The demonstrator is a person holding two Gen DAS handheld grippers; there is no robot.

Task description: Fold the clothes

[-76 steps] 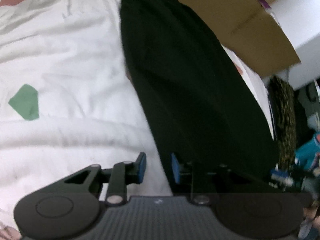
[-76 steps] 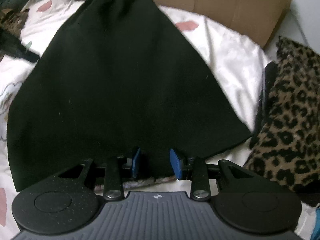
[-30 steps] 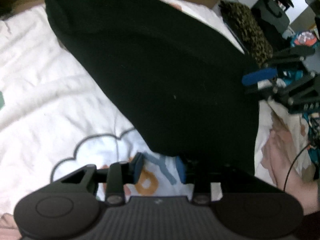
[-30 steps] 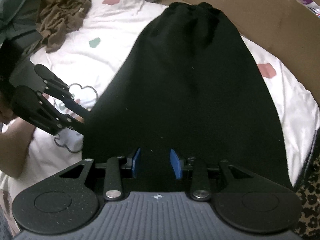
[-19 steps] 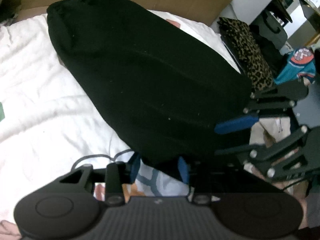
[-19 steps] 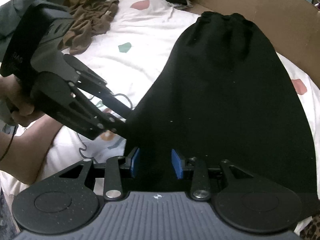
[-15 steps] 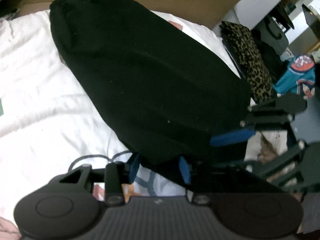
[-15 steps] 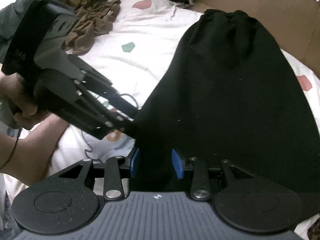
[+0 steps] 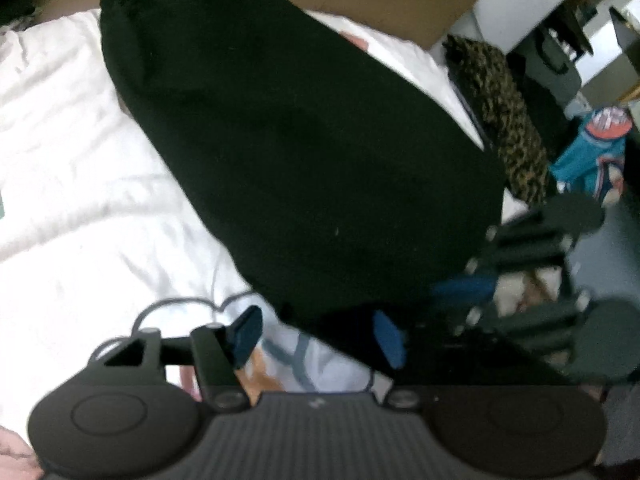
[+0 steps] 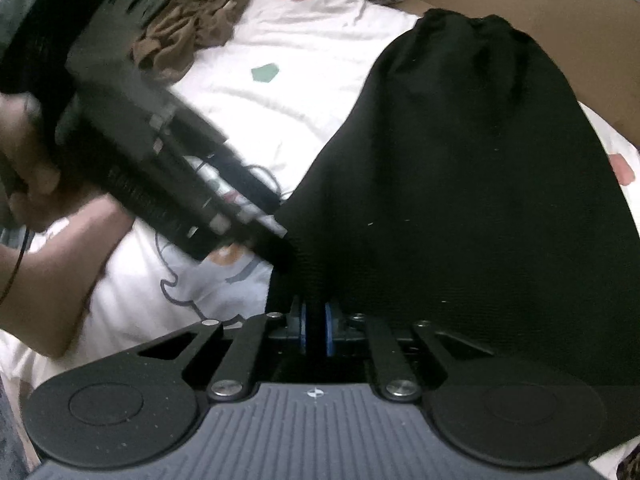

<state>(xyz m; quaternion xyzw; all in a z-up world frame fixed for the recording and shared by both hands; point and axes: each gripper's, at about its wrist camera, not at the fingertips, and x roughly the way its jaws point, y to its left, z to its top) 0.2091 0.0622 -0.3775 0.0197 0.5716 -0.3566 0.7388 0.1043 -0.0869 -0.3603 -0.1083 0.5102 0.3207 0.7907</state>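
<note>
Black fabric fills most of both views: a black garment [image 10: 460, 184] is spread flat on a bed covered by a white sheet [image 9: 80, 184] printed with coloured patches and a cloud-outline drawing. The garment narrows toward a gathered end that lies against a sheet of brown cardboard [image 10: 532, 12] at the far side of the bed, and it widens toward the near edge, where both tools are placed.

The right hand-held gripper [image 10: 316, 330] is seen clamped on the garment's near hem; its blue pads have just been closing and are now pressed together with a fold of black cloth pinched between them. The left hand-held gripper [image 9: 318, 338] is seen with its blue pads well apart, having just been opening; the near corner of the garment lies between them, over the right-hand pad, but is not pressed by either. In the right wrist view the left tool is shown blurred, held by a hand [image 10: 28, 168] at the left, its tip reaching the garment's left edge.

A crumpled brown cloth [image 10: 188, 20] lies at the far left of the bed, well apart from the garment. A leopard-print fabric [image 9: 508, 120] is seen beside the bed on the right, with a teal item [image 9: 592, 152] beyond it.
</note>
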